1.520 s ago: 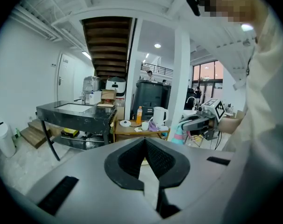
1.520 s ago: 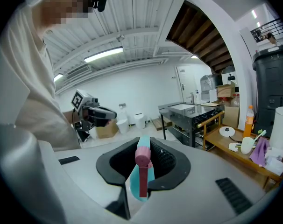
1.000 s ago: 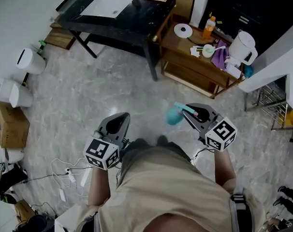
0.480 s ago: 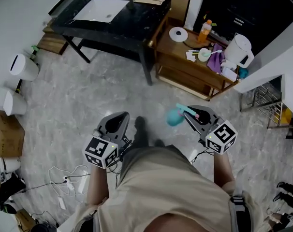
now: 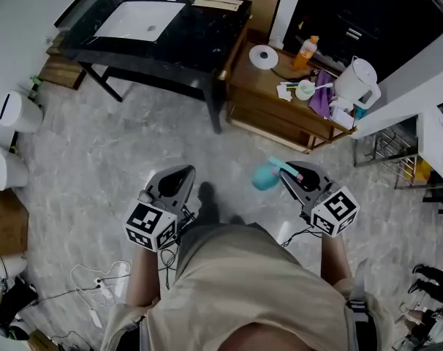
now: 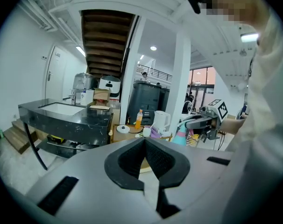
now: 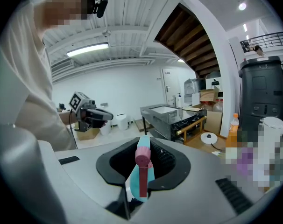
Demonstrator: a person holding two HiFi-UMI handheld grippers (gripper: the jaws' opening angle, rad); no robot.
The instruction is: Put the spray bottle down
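Teal spray bottle (image 5: 264, 176) with pink nozzle (image 7: 143, 157) sits clamped in right tongs (image 5: 286, 170); left tongs (image 6: 145, 141) pressed together, empty.

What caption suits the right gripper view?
Right gripper shut on a teal spray bottle, pink nozzle facing the camera; black sink counter beyond.

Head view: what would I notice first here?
The teal spray bottle, pinched in the right tongs over the grey floor. The left tongs beside it are shut and empty. Farther off stand a black sink table and a wooden shelf with a white kettle.
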